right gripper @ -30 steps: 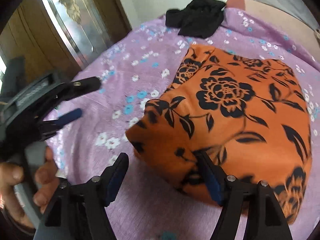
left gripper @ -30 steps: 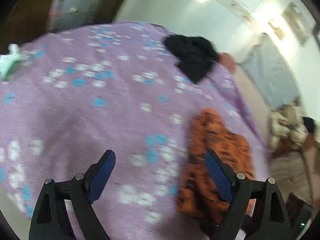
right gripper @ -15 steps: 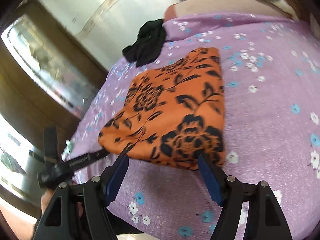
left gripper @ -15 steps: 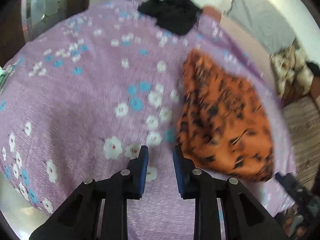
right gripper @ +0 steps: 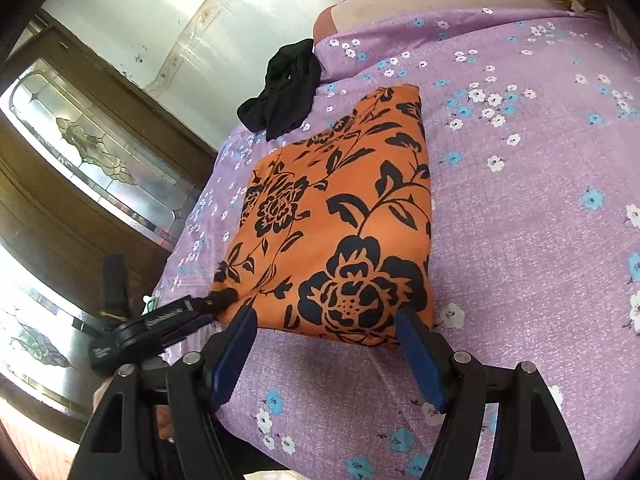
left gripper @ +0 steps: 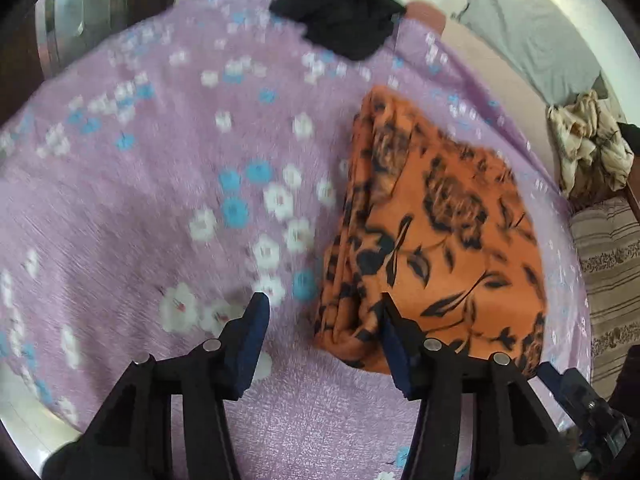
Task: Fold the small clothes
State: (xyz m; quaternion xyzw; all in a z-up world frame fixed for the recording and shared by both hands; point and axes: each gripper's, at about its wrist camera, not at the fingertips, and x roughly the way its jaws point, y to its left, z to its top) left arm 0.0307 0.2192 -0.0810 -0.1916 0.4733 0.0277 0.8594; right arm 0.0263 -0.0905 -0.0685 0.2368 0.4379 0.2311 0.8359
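Note:
A folded orange cloth with black flowers (left gripper: 440,240) (right gripper: 344,216) lies flat on the purple floral sheet (left gripper: 160,200) (right gripper: 520,240). My left gripper (left gripper: 322,322) is over the cloth's near left corner. Its jaws are opening, the corner lies between them, and the pads do not press on it. In the right wrist view the left gripper (right gripper: 200,310) reaches that same corner from the left. My right gripper (right gripper: 324,320) is open and straddles the cloth's near edge without pinching it. A crumpled black garment (left gripper: 340,24) (right gripper: 284,92) lies at the sheet's far end.
A wooden cabinet with glass doors (right gripper: 100,148) stands along the bed's left side. A grey pillow (left gripper: 532,40), a crumpled pale cloth (left gripper: 588,144) and a striped mattress (left gripper: 608,264) lie beyond the bed's right edge. Part of the right gripper (left gripper: 560,384) shows at the lower right.
The left jaws went from wide to nearly shut and have spread again, now at the cloth's near corner. The right gripper rolled and swung round to the cloth's near edge, still open.

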